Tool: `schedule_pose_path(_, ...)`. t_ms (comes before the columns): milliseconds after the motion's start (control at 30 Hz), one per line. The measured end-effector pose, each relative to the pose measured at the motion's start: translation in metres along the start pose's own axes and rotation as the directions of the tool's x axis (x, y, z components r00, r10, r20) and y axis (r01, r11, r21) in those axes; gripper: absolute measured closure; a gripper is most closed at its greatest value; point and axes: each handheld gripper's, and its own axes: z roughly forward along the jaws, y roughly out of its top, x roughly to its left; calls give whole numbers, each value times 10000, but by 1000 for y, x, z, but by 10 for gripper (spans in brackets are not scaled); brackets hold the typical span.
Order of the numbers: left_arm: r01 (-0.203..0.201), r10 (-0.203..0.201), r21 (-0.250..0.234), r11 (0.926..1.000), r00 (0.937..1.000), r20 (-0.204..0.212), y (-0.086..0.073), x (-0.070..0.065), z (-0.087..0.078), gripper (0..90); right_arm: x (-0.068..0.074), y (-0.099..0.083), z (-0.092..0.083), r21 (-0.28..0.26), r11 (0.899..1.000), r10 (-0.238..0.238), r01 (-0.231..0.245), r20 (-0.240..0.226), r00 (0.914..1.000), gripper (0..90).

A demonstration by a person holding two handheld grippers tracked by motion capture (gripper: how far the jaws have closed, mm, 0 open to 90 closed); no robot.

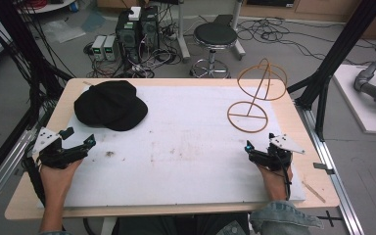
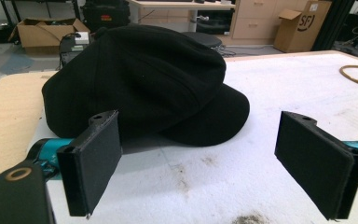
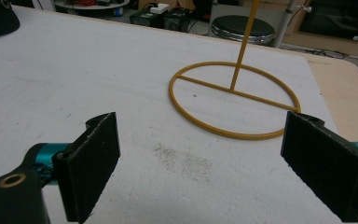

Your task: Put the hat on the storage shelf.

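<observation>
White padding (image 1: 176, 147) covers the wooden table (image 1: 293, 112), left gripper (image 1: 78, 138) and right gripper (image 1: 259, 147) both spread wide, empty.

The cap (image 2: 140, 79) is made of matt black cloth. The stand (image 3: 235, 95) is formed of thin yellow wire. The table (image 1: 186, 147) is covered in rough white sheet.

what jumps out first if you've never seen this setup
A black cap lies at the far left of the white table top, just ahead of the open left gripper. A gold wire stand rises at the far right, beyond the open right gripper.
</observation>
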Motion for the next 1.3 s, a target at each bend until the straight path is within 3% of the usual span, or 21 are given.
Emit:
schedule_pose_path(467, -95, 95, -62, 9999, 9999, 34, 7, -1, -3, 152, 2, 1, 0, 8, 10000, 8, -8, 15, 10000, 115)
schedule_pose_path(767, -336, 337, -61, 9994, 9990, 292, 32, -3, 2, 152, 0, 0, -2, 55, 10000, -60, 60, 83, 9999, 115)
schedule_pose_path(867, -577, 578, -52, 9983, 9982, 164, 46, 1, 6, 152, 1, 0, -1, 85, 9999, -129, 128, 72, 9999, 115)
schedule_pose_path(1300, -816, 817, -179, 9965, 9966, 47, 86, 21, 29, 152, 2, 0, -1, 80, 9999, -102, 102, 50, 9999, 115)
